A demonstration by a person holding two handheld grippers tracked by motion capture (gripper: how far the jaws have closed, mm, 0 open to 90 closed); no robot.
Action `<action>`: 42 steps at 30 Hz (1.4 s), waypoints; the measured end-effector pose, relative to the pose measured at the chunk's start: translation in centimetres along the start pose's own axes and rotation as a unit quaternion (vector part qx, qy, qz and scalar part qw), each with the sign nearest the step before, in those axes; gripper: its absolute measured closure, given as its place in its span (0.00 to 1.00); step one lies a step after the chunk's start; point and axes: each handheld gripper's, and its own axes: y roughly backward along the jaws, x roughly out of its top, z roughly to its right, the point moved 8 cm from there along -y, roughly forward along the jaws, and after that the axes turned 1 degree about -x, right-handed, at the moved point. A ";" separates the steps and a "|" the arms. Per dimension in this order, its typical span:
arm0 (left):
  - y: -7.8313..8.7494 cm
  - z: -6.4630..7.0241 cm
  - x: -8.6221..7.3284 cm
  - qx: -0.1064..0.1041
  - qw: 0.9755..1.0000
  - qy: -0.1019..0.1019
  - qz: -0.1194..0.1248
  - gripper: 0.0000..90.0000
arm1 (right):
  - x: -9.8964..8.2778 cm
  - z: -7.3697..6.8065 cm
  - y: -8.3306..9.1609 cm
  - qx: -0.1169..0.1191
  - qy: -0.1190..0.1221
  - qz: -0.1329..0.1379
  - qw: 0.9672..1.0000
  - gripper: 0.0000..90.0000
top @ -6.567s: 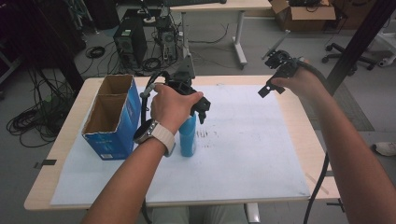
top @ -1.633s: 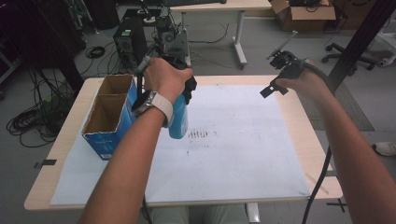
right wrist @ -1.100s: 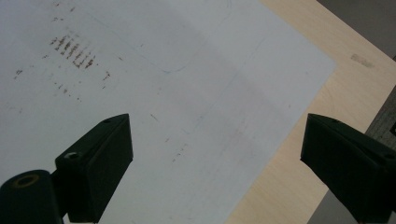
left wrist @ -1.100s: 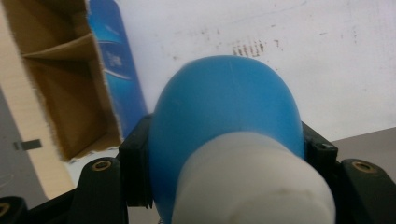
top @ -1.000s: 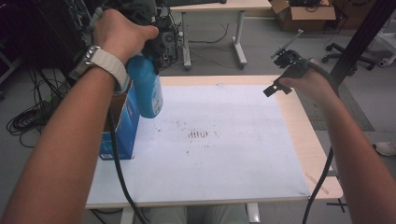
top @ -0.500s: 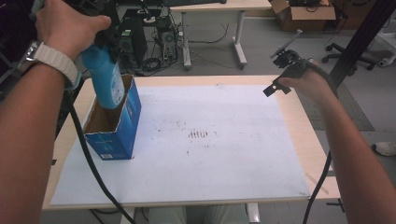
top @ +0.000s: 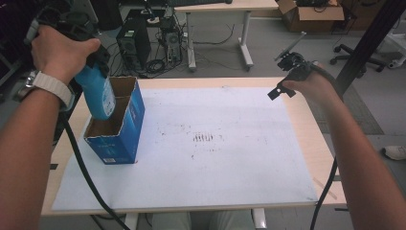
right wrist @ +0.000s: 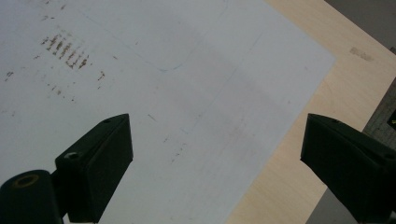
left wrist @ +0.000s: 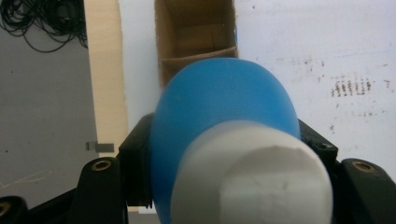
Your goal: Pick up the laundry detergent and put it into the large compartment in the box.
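High view: table [top: 297,124] under a white sheet [top: 230,158], blue box [top: 117,127] at its left. Left gripper [top: 91,57] pinches a blue bottle [top: 98,96], hanging over the box's open top. Right gripper [top: 287,76] hovers spread, nothing in it.

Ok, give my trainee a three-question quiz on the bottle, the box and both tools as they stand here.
1. True or false: the left tool grips the blue bottle.
2. The bottle hangs over which thing? A) the open cardboard box B) bare white paper C) the floor
3. How do the jaws of the right tool stand, and what lies between them?

Key
1. True: the black jaws press on both sides of the bottle, below its white cap.
2. A; its lower end is at the box's open top, above the cardboard divider.
3. Wide apart, with nothing between them; white paper and the table edge lie beneath.
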 end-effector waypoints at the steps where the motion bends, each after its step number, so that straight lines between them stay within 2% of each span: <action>1: -0.7 0.0 0.0 0.000 1.000 -0.003 -0.001 0.42 | -0.1 0.0 0.0 -0.001 0.000 -0.001 1.000 0.10; 2: -1.6 0.0 -0.1 -0.003 1.000 -0.006 -0.001 0.42 | -0.1 0.1 0.0 -0.001 -0.001 -0.001 1.000 0.10; 9: -5.3 -0.5 -0.6 -0.006 1.000 -0.009 0.001 0.42 | -0.5 0.5 -0.2 0.000 -0.008 -0.005 1.000 0.10; 13: -7.5 -0.8 -0.9 -0.015 1.000 -0.010 0.002 0.42 | -0.6 0.5 -0.3 0.001 -0.008 -0.005 1.000 0.10; 18: -9.8 -1.0 -1.4 -0.017 1.000 -0.014 -0.009 0.42 | -0.6 0.5 -0.3 0.002 -0.010 -0.006 1.000 0.10; 26: -12.3 -0.8 -1.9 -0.021 1.000 -0.023 0.000 0.42 | -0.7 0.4 -0.6 0.003 -0.011 -0.008 1.000 0.10; 27: -12.6 -0.8 -2.0 -0.020 0.999 -0.023 -0.006 0.42 | -0.7 0.3 -0.6 0.003 -0.012 -0.009 1.000 0.10; 32: -13.8 -0.8 -2.3 -0.019 1.000 -0.022 -0.004 0.42 | -0.7 0.1 -0.9 0.005 -0.009 -0.011 1.000 0.10; 35: -14.5 -0.9 -2.6 -0.020 1.000 -0.019 -0.008 0.42 | -0.8 0.3 -0.9 0.004 -0.011 -0.011 1.000 0.10; 40: -15.6 -1.0 -3.0 -0.019 0.999 -0.027 -0.015 0.42 | -0.9 0.5 -0.8 0.004 -0.016 -0.008 1.000 0.10; 42: -15.9 -1.0 -3.1 -0.020 0.999 -0.023 -0.017 0.42 | -1.0 0.6 -0.8 0.004 -0.018 -0.009 1.000 0.10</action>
